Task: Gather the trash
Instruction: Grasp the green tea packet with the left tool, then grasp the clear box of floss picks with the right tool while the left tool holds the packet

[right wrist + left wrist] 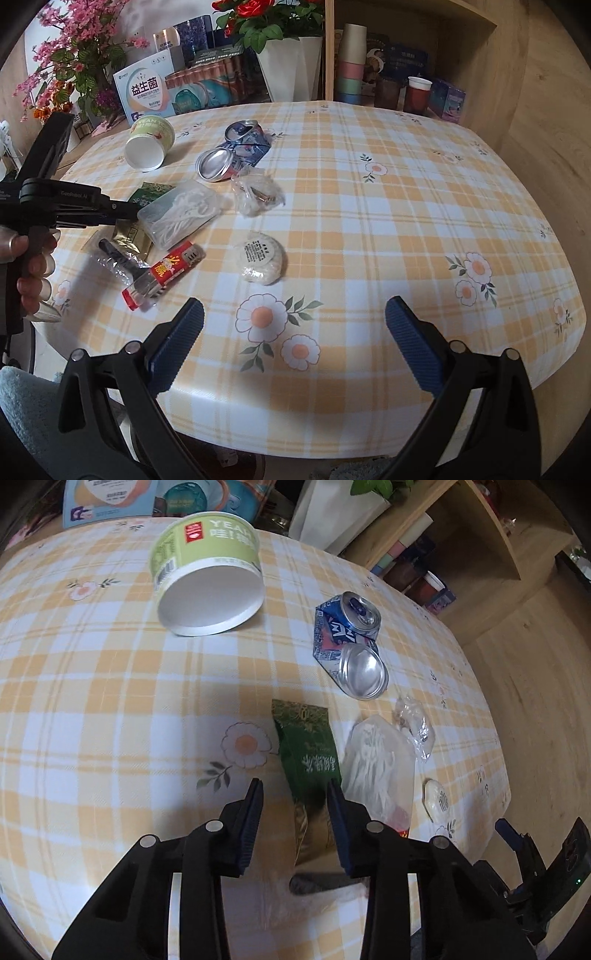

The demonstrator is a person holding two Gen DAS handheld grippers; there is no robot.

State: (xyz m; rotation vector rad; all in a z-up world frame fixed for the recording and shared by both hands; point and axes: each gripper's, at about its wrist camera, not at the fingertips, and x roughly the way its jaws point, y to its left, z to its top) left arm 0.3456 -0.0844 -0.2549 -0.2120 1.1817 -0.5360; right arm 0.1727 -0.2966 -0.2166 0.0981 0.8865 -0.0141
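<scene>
Trash lies on the checked tablecloth (369,229). A green-and-gold packet (308,760) lies under my left gripper (295,794), whose fingers are open and straddle it just above. Beside it is a clear plastic tray (376,764), a crumpled clear wrapper (413,723), a crushed blue can (347,642), a tipped green paper bowl (207,576) and a round white wrapped item (436,799). The right wrist view shows the same pile: tray (181,212), can (232,155), bowl (147,144), round item (262,260), red wrapper (166,273). My right gripper (291,332) is open wide and empty over the near table edge.
Boxes (144,88), flower pots (291,62) and stacked cups (351,62) stand behind the table. A wooden shelf (480,535) rises at the back right. The table's right edge (491,738) drops to a wood floor. My left gripper (66,206) and hand show at left.
</scene>
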